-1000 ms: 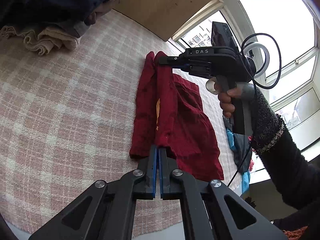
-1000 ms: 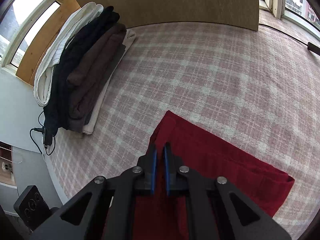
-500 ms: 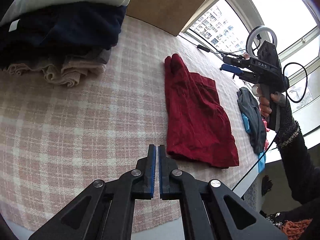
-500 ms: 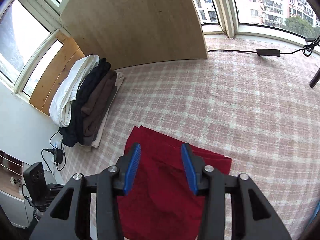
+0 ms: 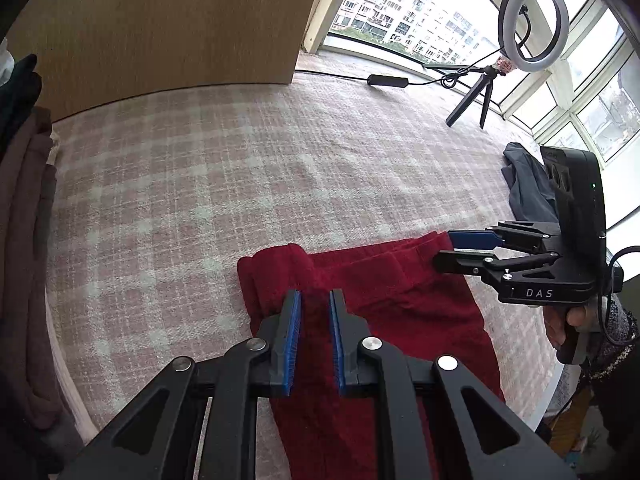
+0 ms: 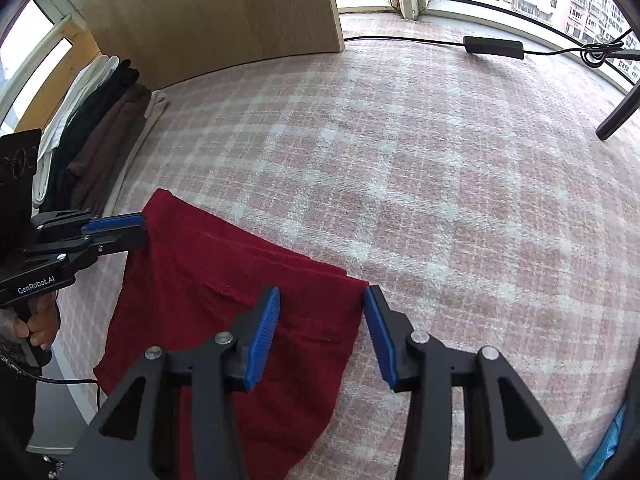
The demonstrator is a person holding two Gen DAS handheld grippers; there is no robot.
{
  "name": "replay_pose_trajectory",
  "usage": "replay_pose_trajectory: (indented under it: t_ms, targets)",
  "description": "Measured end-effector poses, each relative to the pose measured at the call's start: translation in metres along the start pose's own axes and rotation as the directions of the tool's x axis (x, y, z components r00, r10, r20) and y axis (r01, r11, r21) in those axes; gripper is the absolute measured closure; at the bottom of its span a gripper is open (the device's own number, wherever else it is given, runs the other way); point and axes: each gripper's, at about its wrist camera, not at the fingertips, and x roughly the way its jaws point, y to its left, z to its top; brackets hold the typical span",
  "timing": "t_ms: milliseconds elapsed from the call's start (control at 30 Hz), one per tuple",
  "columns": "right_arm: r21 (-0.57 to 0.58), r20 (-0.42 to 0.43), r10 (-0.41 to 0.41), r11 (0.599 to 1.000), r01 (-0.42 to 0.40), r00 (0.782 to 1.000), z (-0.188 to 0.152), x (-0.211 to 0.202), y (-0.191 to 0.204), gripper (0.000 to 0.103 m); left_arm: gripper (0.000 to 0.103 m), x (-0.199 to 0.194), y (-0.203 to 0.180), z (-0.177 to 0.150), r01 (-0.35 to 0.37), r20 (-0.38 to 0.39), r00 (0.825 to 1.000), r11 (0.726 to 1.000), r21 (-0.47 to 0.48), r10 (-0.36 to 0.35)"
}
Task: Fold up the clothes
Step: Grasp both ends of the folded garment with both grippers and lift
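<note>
**Inspector:** Between the blue pads of both sets of fingers lies one item only, the red garment [image 5: 384,304]. Report its position.

**Assistant:** It lies flat on the pink plaid bed cover [image 5: 240,168], partly folded, layered edges showing along its far side. The left gripper [image 5: 314,340] stands over the garment's rounded far-left corner; the right gripper [image 6: 322,332] stands over the far-right corner. The far edge runs crosswise from one set of fingers to the other, and the long axis runs back toward the person.

**Inspector:** State of the fingers?

**Assistant:** Left: slightly apart, cloth visible in the narrow gap, nothing clamped. Right: wide apart, the corner sitting between the pads, the right pad just outside the hem. I cannot tell whether either touches the cloth.

**Inspector:** Which hand is nearer?

**Assistant:** Each is equally close to its own corner. My judgement: the coming move is a paired pinch of that far edge, then a draw toward the near hem.

**Inspector:** Material?

**Assistant:** Soft knit, matte, mildly wrinkled, with a stitched hem. It will likely sag between two pinch points. The cover is a coarse weave.

**Inspector:** Surroundings?

**Assistant:** A stack of folded clothes [image 6: 92,136] well to the left, a grey garment [image 5: 528,188] beyond the right fingers, a ring light [image 5: 534,18] by the window.
</note>
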Motion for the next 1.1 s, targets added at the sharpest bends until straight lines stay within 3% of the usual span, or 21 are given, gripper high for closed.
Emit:
replay_pose_trajectory:
  t_ms: [67, 167, 200, 267, 300, 333, 433, 500, 633, 867, 1100]
  targets:
    - [0.004, 0.008, 0.031, 1.0, -0.031, 0.999, -0.002, 0.0, -0.005, 0.081, 0.098, 0.005, 0.002, 0.001, -0.026, -0.007, 1.0, 1.0, 0.003, 0.026]
    - [0.022, 0.037, 0.072, 0.997, -0.073, 0.997, -0.006, -0.011, -0.012, 0.089, 0.099, -0.004, 0.007, -0.003, -0.028, 0.027, 0.999, 1.0, -0.003, 0.028]
    - [0.025, 0.05, 0.093, 0.995, -0.095, 0.994, -0.007, -0.013, -0.015, 0.089, 0.099, -0.005, 0.01, -0.004, -0.018, 0.03, 0.999, 1.0, -0.012, 0.018]
    - [0.031, 0.048, 0.098, 0.995, -0.099, 0.994, -0.006, -0.016, -0.019, 0.078, 0.096, -0.006, 0.016, -0.006, -0.001, 0.023, 1.0, 1.0, -0.03, 0.002]
    - [0.035, 0.031, 0.077, 0.996, -0.078, 0.997, -0.005, -0.016, -0.02, 0.06, 0.095, -0.002, 0.018, -0.005, -0.004, -0.004, 1.0, 0.999, -0.04, 0.004]
    - [0.046, 0.02, 0.065, 0.997, -0.066, 0.998, -0.005, -0.016, -0.023, 0.054, 0.095, -0.001, 0.02, -0.004, -0.011, -0.016, 1.0, 0.999, -0.051, 0.011]
    - [0.086, 0.038, 0.119, 0.989, -0.122, 0.992, -0.009, -0.022, -0.033, 0.054, 0.09, -0.013, 0.019, -0.001, -0.041, 0.013, 0.999, 0.997, -0.059, 0.042]
    - [0.115, 0.041, 0.17, 0.978, -0.174, 0.985, -0.011, -0.021, -0.04, 0.054, 0.067, -0.024, 0.016, 0.002, -0.076, 0.052, 0.996, 0.996, -0.046, 0.078]
    - [0.103, 0.025, 0.204, 0.973, -0.206, 0.979, -0.008, -0.008, -0.034, 0.054, 0.059, -0.026, 0.023, 0.013, -0.047, 0.062, 0.997, 0.997, -0.062, 0.051]
    - [0.033, 0.018, 0.206, 0.978, -0.207, 0.978, -0.007, 0.002, -0.018, 0.054, 0.061, 0.023, 0.022, 0.015, -0.078, -0.091, 0.993, 0.997, -0.024, 0.075]
    - [0.035, 0.023, 0.253, 0.967, -0.254, 0.967, -0.01, 0.005, -0.024, 0.064, 0.069, 0.031, 0.012, 0.013, -0.114, -0.086, 0.989, 0.993, 0.038, 0.117]
